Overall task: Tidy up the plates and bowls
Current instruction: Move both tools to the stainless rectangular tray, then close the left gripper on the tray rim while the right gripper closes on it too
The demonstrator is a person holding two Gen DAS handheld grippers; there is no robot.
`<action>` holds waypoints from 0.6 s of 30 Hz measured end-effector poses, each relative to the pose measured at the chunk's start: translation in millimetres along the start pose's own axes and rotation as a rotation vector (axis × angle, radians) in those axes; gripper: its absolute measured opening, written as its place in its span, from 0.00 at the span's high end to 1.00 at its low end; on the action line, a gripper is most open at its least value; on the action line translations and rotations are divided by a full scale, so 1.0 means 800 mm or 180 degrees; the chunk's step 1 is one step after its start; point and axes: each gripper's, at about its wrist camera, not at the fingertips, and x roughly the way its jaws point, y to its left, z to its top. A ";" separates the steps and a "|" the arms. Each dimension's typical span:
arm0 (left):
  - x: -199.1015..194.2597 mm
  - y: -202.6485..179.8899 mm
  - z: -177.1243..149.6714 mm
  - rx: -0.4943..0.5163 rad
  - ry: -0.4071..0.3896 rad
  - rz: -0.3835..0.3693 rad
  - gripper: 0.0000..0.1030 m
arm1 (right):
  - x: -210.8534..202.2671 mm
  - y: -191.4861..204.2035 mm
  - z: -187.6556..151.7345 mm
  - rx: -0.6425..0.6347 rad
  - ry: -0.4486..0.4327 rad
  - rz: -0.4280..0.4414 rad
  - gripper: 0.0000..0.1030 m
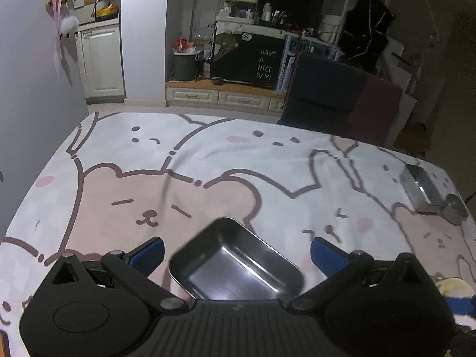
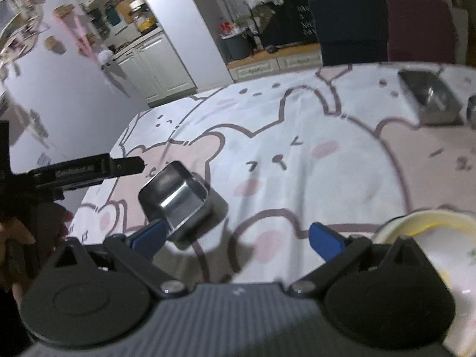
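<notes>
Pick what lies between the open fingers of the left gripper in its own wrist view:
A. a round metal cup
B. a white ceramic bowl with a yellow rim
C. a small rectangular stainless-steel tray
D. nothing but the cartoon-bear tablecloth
C: the small rectangular stainless-steel tray sits on the cartoon-bear tablecloth between the blue pads of the open left gripper, and neither pad appears to touch it.

Bare tablecloth (image 1: 208, 166) spans the middle; a steel tray (image 1: 235, 264) near, another tray (image 1: 422, 187) far right.
</notes>
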 end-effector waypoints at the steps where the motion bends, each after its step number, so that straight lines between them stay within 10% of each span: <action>1: 0.007 0.004 0.003 -0.0006 0.0012 -0.0014 0.02 | 0.013 0.001 0.001 0.0080 0.0004 -0.0006 0.00; 12: 0.078 0.027 0.012 0.0150 0.0373 -0.0006 0.28 | 0.119 0.012 -0.001 0.0967 0.0526 0.0390 0.25; 18: 0.102 0.039 0.000 0.0164 0.0567 0.0053 0.44 | 0.161 0.027 -0.005 0.1142 0.0749 0.0582 0.55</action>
